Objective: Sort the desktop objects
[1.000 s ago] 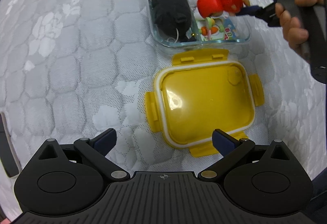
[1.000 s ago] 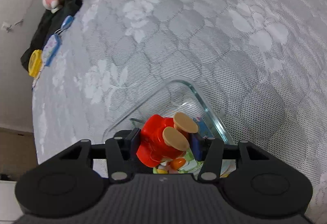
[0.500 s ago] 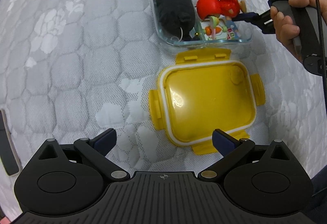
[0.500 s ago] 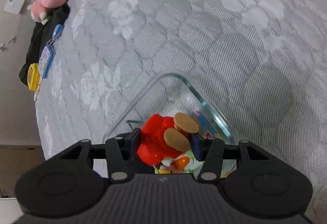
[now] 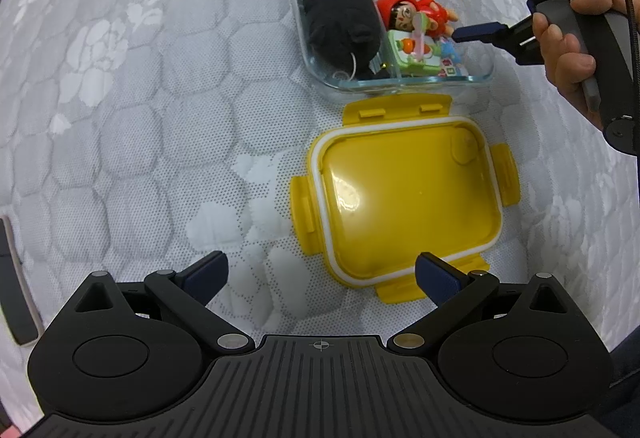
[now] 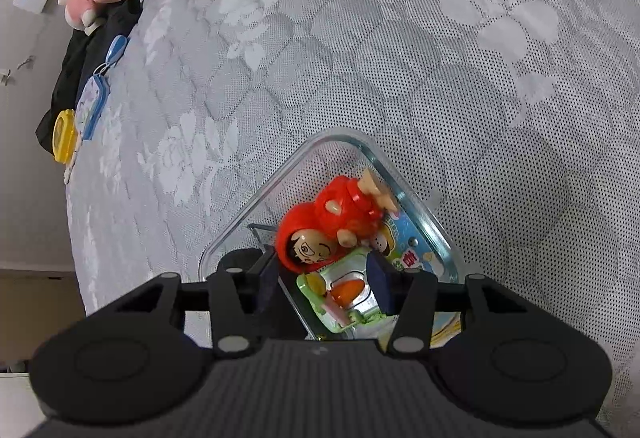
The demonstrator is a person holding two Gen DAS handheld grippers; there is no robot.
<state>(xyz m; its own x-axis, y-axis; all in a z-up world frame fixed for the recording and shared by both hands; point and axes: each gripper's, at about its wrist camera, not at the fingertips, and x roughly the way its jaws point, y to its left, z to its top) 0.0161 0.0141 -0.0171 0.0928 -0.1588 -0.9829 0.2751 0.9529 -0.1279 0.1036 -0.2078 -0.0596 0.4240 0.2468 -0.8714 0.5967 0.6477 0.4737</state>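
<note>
Figurine (image 6: 332,222) in red lying loose in glass container (image 5: 476,78), right gripper (image 6: 325,280) spread above it, left gripper (image 5: 320,274) wide open, empty, over yellow lid (image 5: 404,198).

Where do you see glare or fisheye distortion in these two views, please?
Left wrist view: a bright glare patch on the yellow lid, and the bedspread bulges like a dome. Right wrist view: no strong glare; the glass container rim bends, corners vignette dark.

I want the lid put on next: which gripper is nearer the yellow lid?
Left. The left gripper hangs open at the yellow lid's near edge. The right gripper is open above the glass box beyond it.
</note>
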